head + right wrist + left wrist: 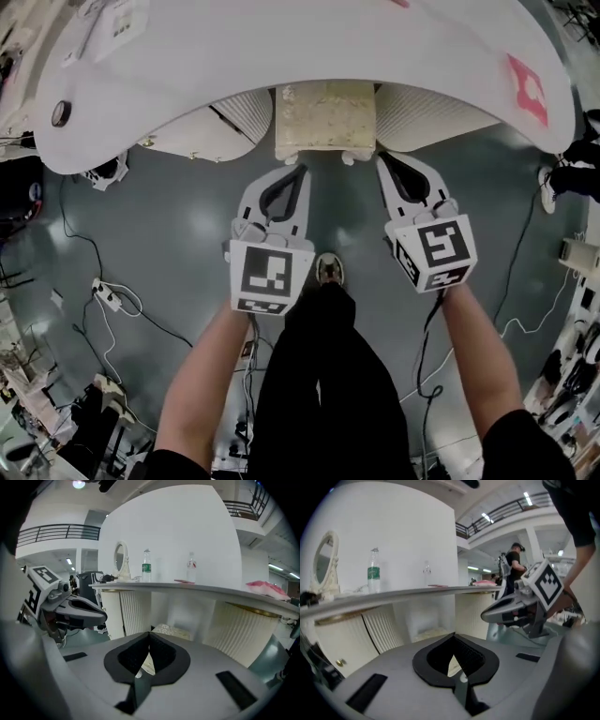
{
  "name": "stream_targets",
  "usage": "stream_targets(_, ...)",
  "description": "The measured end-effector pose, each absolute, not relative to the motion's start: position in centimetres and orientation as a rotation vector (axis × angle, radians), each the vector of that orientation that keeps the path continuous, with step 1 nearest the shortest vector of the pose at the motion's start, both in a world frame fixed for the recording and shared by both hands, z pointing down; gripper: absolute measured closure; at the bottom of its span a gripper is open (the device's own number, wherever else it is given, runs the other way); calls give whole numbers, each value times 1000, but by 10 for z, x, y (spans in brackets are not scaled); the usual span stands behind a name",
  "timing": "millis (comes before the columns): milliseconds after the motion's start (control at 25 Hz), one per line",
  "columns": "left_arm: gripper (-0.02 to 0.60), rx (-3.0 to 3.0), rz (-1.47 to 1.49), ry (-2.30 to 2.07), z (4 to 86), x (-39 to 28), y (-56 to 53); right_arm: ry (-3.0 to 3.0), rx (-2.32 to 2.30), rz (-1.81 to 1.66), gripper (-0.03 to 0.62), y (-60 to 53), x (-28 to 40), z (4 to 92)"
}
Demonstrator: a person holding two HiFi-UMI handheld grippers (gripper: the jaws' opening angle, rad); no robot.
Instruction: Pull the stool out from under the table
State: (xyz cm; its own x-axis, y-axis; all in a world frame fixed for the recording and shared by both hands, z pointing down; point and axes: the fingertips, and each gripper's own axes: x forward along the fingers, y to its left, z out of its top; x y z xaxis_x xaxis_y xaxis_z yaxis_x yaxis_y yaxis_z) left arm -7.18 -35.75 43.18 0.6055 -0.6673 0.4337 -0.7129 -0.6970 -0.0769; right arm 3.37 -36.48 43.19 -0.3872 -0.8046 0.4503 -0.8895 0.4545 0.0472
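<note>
Stool (325, 120) tucked under the white table (281, 56), showing only the front of a cream seat past the curved edge, flanked by ribbed panels (422, 117). Left gripper (298, 171) and right gripper (382, 161) poised just short of that seat, one toward each front corner, apparently touching nothing. Jaws of both pressed together and empty. Best approach, judging from this: spread both pairs of jaws first, then bring each onto the seat's front rim near a corner and close firmly, or hook under the rim if too thick to pinch. Keep both grips level and matched so as not to twist the stool against the panels on either side. Pull straight back toward the body, low and even, without lifting into the tabletop's underside. Mind the shoe (329, 270) planted right in the path, and step back to make room before drawing the stool clear.
</note>
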Motion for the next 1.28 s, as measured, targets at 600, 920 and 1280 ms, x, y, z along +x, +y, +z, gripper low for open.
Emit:
stream_targets(600,575,2751,1050,-1262,575,-71,-397,-2187,1282,128,584,-383,30,557)
stream_targets(920,282,2971,1932,-1144,653,-58,-424,-1766,926,-409,350,-402,29,649)
stream_targets(1280,244,2877,2431,-1053,716,-67,-459,-1498,726,-618,321,-431,39,715)
